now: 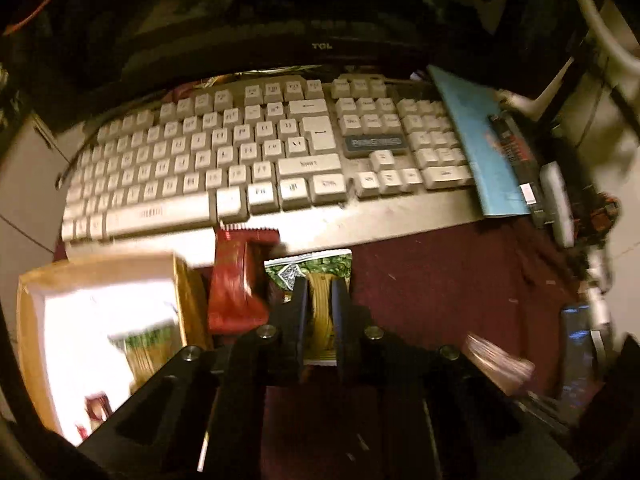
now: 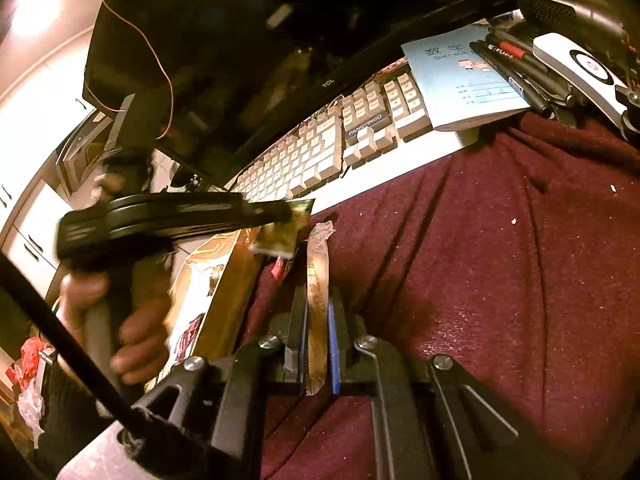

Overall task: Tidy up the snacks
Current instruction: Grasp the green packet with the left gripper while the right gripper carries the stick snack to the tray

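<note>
In the left wrist view my left gripper (image 1: 319, 284) is shut on a green and yellow snack packet (image 1: 320, 264) over the maroon cloth. A red snack packet (image 1: 236, 280) lies just to its left, against an open cardboard box (image 1: 28, 320) that holds another green packet (image 1: 148, 348). In the right wrist view my right gripper (image 2: 317, 292) is shut on a long brown snack stick (image 2: 318, 264). The left gripper (image 2: 286, 212), held by a person's hand (image 2: 92, 300), carries the green packet (image 2: 288, 236) above the box (image 2: 228, 300).
A white keyboard (image 1: 240, 160) lies behind the snacks, under a dark TCL monitor (image 1: 320, 46). A blue notebook (image 2: 460, 76), pens (image 2: 516, 68) and a white device (image 2: 580, 64) crowd the right side. Maroon cloth (image 2: 480, 260) covers the near surface.
</note>
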The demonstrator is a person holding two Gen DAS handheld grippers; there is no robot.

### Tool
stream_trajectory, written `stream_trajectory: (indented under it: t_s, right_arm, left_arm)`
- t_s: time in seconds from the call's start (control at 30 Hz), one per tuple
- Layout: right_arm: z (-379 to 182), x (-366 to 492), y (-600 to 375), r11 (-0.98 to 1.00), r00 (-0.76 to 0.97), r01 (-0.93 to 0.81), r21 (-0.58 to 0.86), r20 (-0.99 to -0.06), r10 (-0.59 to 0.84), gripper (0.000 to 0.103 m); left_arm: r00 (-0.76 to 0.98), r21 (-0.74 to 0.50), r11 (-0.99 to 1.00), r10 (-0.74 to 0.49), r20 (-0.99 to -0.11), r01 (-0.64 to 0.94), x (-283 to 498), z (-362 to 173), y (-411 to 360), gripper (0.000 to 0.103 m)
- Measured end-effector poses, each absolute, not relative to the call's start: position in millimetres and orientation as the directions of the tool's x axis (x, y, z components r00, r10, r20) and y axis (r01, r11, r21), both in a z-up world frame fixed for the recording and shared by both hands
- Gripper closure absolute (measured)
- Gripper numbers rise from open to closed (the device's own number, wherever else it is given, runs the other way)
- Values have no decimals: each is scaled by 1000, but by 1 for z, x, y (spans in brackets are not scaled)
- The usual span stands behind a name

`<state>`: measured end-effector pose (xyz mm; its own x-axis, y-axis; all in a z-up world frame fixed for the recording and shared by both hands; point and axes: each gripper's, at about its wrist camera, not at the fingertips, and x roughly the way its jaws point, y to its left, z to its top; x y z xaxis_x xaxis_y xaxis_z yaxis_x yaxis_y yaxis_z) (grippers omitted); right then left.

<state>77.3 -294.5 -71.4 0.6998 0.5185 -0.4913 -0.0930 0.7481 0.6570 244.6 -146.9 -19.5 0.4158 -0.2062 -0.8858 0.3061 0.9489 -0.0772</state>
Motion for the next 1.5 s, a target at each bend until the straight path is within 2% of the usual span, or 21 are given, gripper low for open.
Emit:
stream_trajectory:
  t_s: [0.13,0.27,0.37,0.57,0.7,0.87,1.0,1.17,1.5]
  right_arm:
    - [-71,76,-294,748,698,-99,656,-490,522,96]
    - [-68,74,-289,756,694,-123,643,-489,528,96]
    - [-65,72,-284,765,688,-155,625,-487,537,97]
    - [-60,69,-270,781,668,-212,587,-496,554,97]
    - [-43,69,-252,738,617,-280,613,-474,628,97]
    - [-8,82,-203,685,532,-412,601,-452,716,97]
    - [-1,108,-148,699,460,-463,545,-526,715,97]
    - [-14,145,-100,725,388,-429,538,-615,686,96]
    - [-27,171,-72,777,351,-393,492,-701,621,97]
  left_arm:
    - [423,-212,933,-324,-846,291,214,9,-120,90]
    - [512,-291,923,-383,-769,254,170,44,-86,91]
    - [583,-325,927,-370,-723,186,141,58,-49,91]
    - [694,-326,945,-255,-673,31,104,69,31,90]
    - [695,-317,944,-170,-698,-87,102,54,73,90]
    - [669,-306,939,-127,-733,-156,113,27,98,90]
    - [633,-258,945,-77,-770,-199,133,5,106,90]
    - [609,-233,951,-63,-790,-204,154,-6,111,90]
    - [565,-205,954,-48,-824,-219,180,-23,114,90]
